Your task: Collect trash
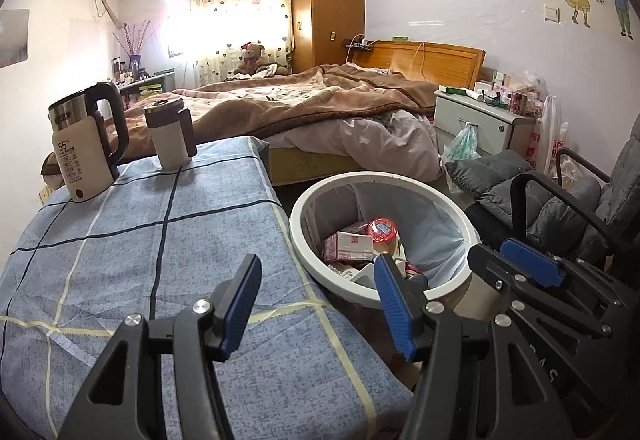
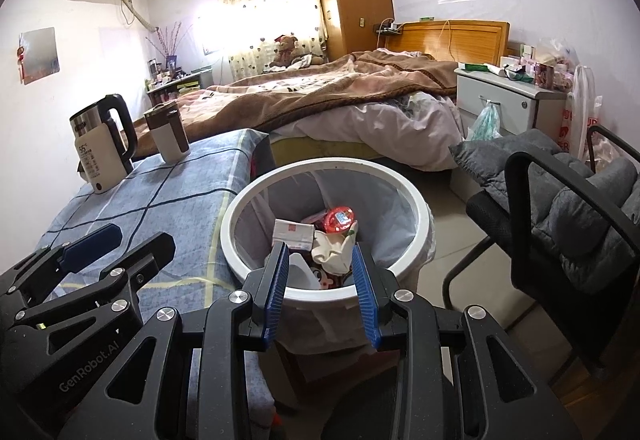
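Looking down both grippers, I see nothing between either pair of pads: the left gripper [image 1: 316, 304] stands released with a wide gap over the edge of the counter [image 1: 120, 260], and the right gripper [image 2: 320, 280] is also released, its pads set closer together and aimed straight at the bin [image 2: 248, 200]. The bin stands on the floor just beside the counter's edge, which I take to be deliberate, so that rubbish can be carried off the cloth and dropped in with a short swing. The trash is already inside it: a pink carton [image 2: 294, 232], a red-lidded cup [image 2: 340, 220] and a crumpled wrapper [image 2: 332, 252] lie piled at the bottom, within a thin liner. On the counter I can see only a kettle [image 1: 84, 148] and a mug [image 1: 168, 136], both upright at the far end and neither looking like rubbish to me. The near cloth shows nothing loose that I can make out. My reading is that the collecting is close to done, or that the next piece lies outside both views. With both grippers pitched down towards the bin and empty, I would hold them clear of the rim before turning to search, since the liner looks easy to snag.
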Demonstrator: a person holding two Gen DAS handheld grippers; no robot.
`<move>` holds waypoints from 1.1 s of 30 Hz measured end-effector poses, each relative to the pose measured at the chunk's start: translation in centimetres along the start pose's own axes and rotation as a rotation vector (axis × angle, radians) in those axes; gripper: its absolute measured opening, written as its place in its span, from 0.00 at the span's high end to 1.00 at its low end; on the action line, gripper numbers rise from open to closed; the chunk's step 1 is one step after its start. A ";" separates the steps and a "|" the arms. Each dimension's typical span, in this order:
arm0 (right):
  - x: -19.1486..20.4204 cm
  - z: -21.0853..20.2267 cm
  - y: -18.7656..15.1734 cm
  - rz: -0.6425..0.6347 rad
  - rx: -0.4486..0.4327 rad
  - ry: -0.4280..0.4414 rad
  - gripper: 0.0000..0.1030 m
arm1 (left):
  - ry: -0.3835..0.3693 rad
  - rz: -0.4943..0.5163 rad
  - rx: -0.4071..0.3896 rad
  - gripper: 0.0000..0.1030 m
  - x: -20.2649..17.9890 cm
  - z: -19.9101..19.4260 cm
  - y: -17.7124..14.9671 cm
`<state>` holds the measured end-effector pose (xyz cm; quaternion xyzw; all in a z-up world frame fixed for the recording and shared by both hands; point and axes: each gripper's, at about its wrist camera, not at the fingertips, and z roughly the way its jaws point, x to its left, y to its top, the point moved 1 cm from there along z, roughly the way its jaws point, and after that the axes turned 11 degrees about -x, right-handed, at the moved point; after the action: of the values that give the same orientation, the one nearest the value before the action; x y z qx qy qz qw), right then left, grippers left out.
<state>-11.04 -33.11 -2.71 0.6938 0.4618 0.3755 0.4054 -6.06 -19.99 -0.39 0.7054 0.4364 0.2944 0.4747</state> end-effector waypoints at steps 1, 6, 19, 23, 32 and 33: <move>0.0 -0.1 0.0 0.000 -0.003 -0.002 0.67 | 0.002 -0.002 -0.001 0.41 0.1 0.0 0.0; -0.2 -0.2 0.1 0.002 -0.007 -0.001 0.67 | 0.005 -0.004 -0.002 0.41 0.1 -0.2 0.0; -0.1 -0.7 0.3 0.001 -0.016 -0.002 0.67 | 0.014 -0.005 0.004 0.41 0.1 -0.2 0.0; -0.1 -0.7 0.3 0.001 -0.016 -0.003 0.67 | 0.015 -0.006 0.003 0.41 0.1 -0.3 0.0; -0.1 -0.7 0.3 0.000 -0.017 -0.004 0.67 | 0.015 -0.006 0.004 0.41 0.1 -0.2 0.0; 0.0 -0.7 0.3 -0.001 -0.017 -0.003 0.67 | 0.015 -0.006 0.005 0.41 0.1 -0.3 0.0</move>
<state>-11.55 -33.08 -2.13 0.6907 0.4584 0.3782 0.4119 -6.26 -19.81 -0.31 0.7029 0.4428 0.2975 0.4706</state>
